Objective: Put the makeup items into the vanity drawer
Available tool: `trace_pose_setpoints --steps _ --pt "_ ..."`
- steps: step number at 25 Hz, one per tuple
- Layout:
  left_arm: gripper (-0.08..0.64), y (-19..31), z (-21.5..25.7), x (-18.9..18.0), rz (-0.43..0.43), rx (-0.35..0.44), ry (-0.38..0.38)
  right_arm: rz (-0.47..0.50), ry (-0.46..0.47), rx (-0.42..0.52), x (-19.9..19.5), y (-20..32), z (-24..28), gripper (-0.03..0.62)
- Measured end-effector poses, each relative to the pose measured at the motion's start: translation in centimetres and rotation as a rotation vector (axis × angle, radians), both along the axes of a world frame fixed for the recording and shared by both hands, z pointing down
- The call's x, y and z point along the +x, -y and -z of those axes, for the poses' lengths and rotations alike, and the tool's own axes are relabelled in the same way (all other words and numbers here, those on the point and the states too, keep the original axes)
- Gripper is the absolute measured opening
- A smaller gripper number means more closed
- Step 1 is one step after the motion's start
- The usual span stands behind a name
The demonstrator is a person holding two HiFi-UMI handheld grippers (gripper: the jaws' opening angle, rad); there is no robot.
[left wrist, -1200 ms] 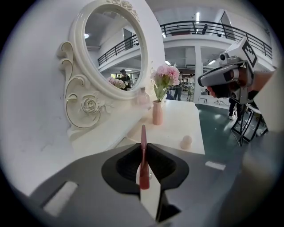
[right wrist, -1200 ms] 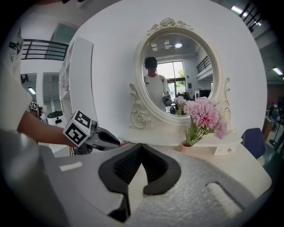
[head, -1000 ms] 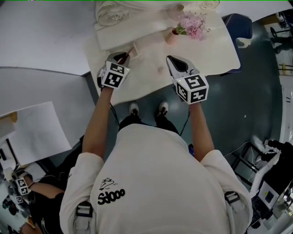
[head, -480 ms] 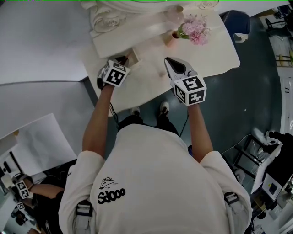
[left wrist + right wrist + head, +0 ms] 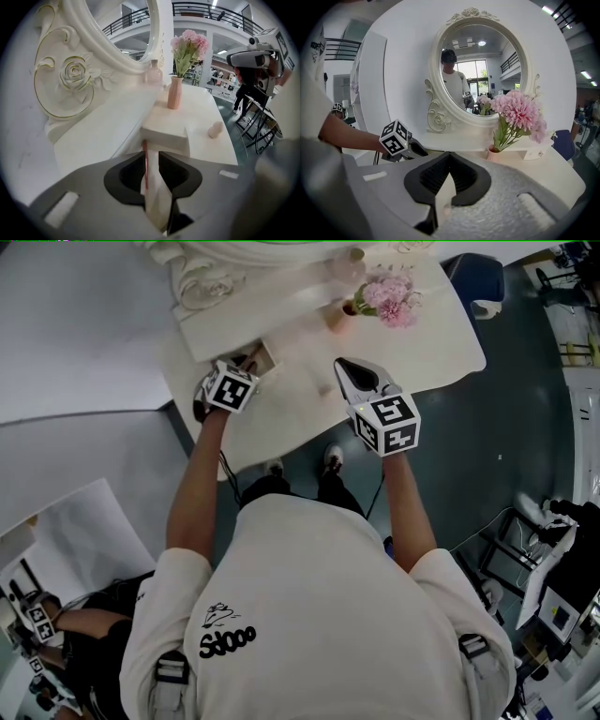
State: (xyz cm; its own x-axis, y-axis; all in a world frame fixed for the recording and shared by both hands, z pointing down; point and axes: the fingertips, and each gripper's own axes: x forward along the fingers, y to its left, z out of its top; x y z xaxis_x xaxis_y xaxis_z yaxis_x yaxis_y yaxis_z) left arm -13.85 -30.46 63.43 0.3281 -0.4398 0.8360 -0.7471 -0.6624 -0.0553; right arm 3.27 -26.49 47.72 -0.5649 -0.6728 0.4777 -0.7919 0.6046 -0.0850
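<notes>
Red pencil [image 5: 144,161] lies loose between the left gripper's [image 5: 152,157] jaws, which have just been opening at the open drawer's [image 5: 167,137] mouth. This looks like the drop; next, lift clear. The right gripper [image 5: 449,159], beside the drawer, is clenched and empty.

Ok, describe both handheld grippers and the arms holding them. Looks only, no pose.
The left gripper and right gripper have grey moulded bodies, and their tongs are lined with black ribbed pads. Each carries a white cube printed with black square markers. A thin black cable trails back from each. The person wears a white short-sleeved T-shirt with black print on the back; the forearms are bare.
</notes>
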Motion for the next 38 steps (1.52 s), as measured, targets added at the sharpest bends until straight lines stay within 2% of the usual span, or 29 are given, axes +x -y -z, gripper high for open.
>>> trace_pose_setpoints --steps 3,7,11,17,21,27,38 --pt "0.104 0.1 1.1 -0.1 0.029 0.026 -0.014 0.005 0.003 0.004 0.3 -0.3 0.3 0.003" --pt "0.106 0.2 4.1 0.8 0.023 0.124 -0.037 0.022 0.007 0.013 0.8 -0.9 0.8 0.003" --pt "0.127 -1.1 6.8 2.2 -0.021 0.19 -0.037 0.037 0.018 0.025 1.6 -1.2 1.3 0.003" --pt "0.184 -3.6 9.6 7.2 -0.102 0.244 -0.14 0.052 0.02 0.039 2.9 -2.4 1.4 0.003" --pt "0.193 -5.3 8.7 10.3 -0.152 0.224 -0.145 0.045 0.026 0.038 4.2 -3.1 1.0 0.003" --pt "0.196 -7.3 6.5 14.4 -0.22 0.155 -0.142 0.004 0.029 0.026 6.8 -4.2 0.4 0.003" --pt "0.206 -8.5 2.2 18.2 -0.256 0.025 -0.122 -0.088 0.024 -0.01 11.5 -6.2 -0.9 0.003"
